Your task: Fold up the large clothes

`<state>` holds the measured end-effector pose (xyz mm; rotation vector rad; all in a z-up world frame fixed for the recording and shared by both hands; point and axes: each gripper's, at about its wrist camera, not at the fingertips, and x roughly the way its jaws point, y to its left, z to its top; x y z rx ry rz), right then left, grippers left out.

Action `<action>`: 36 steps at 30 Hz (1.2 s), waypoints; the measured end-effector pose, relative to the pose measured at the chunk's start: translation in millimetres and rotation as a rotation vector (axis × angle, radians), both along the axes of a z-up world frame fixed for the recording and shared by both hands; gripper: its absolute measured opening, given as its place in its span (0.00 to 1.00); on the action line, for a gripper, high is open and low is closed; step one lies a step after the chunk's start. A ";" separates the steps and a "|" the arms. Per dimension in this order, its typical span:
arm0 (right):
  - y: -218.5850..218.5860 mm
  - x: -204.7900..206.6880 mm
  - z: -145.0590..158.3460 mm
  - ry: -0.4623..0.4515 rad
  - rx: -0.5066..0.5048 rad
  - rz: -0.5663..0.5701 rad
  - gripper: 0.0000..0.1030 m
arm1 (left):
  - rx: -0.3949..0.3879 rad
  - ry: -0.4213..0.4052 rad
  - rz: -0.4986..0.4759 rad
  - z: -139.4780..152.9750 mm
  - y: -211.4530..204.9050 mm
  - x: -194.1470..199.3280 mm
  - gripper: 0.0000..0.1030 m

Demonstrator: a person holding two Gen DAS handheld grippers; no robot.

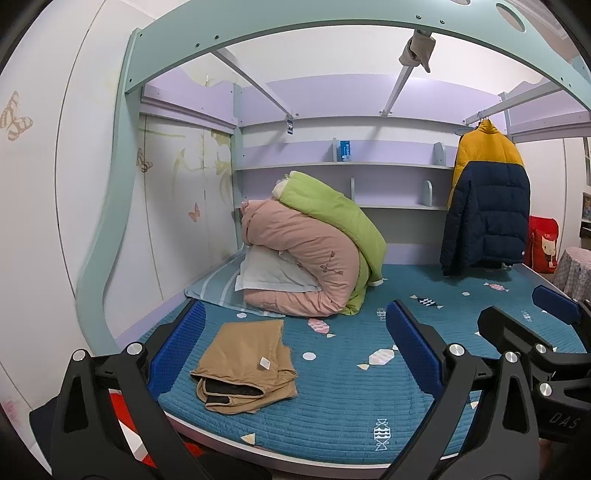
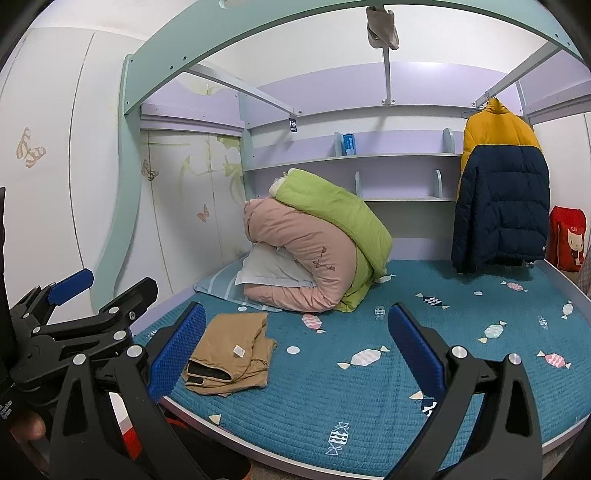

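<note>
A folded tan garment (image 1: 245, 363) with a dark lining and a small white tag lies on the teal bed mat (image 1: 369, 398) near the front left edge; it also shows in the right wrist view (image 2: 231, 356). My left gripper (image 1: 295, 350) is open and empty, held above the bed's front edge, with the garment between its blue pads. My right gripper (image 2: 299, 347) is open and empty, beside the left one; it shows at the right of the left wrist view (image 1: 532, 314). A yellow and navy puffer jacket (image 1: 487, 199) hangs at the back right.
A pink quilt (image 1: 306, 258) and green quilt (image 1: 332, 210) with a pillow are piled at the back left of the bed. Shelves (image 1: 343, 166) line the back wall. A bunk frame (image 1: 258, 22) runs overhead. A red bag (image 1: 543, 243) stands at the right.
</note>
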<state>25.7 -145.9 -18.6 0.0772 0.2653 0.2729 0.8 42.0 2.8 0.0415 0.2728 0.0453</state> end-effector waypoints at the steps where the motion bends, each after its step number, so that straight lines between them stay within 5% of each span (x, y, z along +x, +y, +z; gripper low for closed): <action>1: 0.1 0.0 0.0 0.000 0.000 -0.001 0.93 | 0.000 0.000 -0.001 0.1 0.7 0.0 0.95; 36: -1.0 3.2 0.6 0.022 0.020 0.013 0.93 | 0.014 -0.012 0.029 -4.2 -9.1 -4.3 0.95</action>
